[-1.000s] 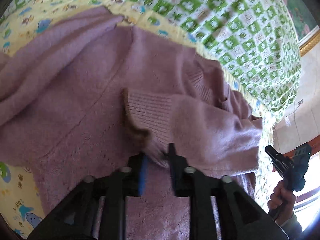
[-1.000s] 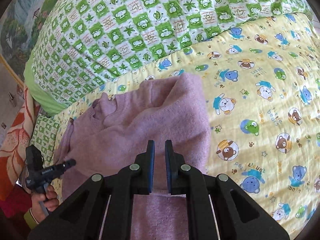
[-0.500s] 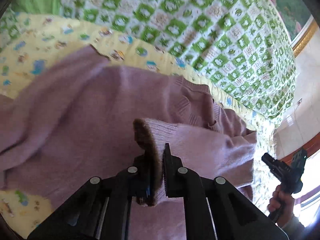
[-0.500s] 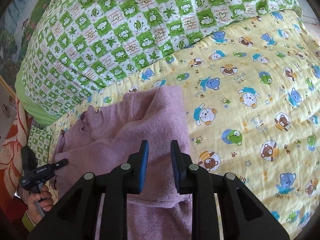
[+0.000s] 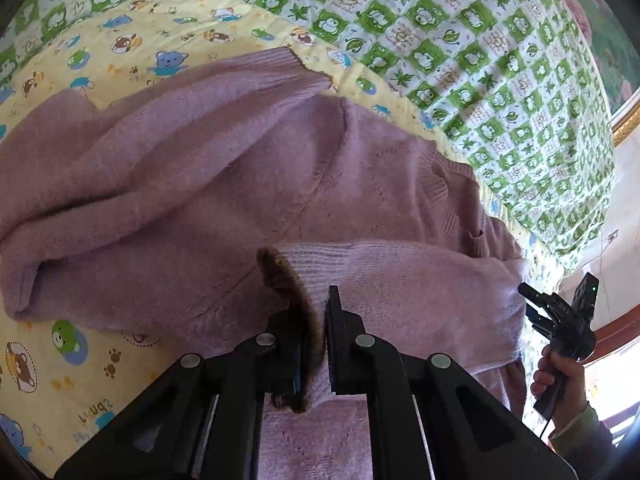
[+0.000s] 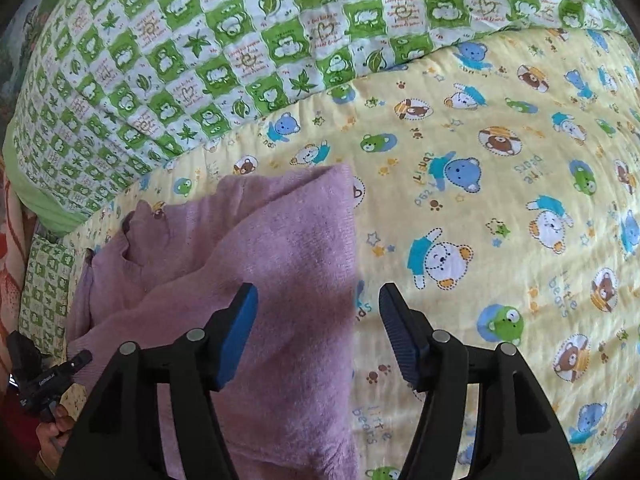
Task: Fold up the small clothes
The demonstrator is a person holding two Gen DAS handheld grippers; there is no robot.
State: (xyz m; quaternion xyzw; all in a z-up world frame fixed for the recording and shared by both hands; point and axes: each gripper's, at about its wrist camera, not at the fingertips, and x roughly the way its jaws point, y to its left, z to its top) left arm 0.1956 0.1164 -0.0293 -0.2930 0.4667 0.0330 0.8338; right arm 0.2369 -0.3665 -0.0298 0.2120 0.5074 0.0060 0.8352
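Spread wide across the yellow bear-print sheet (image 6: pixel 500 208), below the green checked quilt (image 6: pixel 248 40): mauve sweater (image 5: pixel 208 200), body lying crosswise ahead of both grippers. Nearer, and already engaged: left gripper (image 5: pixel 314 344), clamped tight on the ribbed sleeve cuff (image 5: pixel 296 276). Over the sweater's side edge: right gripper (image 6: pixel 316 320), jaws just spread apart, pressing on nothing

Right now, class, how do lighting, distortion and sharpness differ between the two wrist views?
Left wrist view: fisheye bends the green checked quilt; glare whitens the lower right corner; the sweater cuff is sharp. Right wrist view: even daylight; the right gripper shadows the purple sweater; the edges curve.
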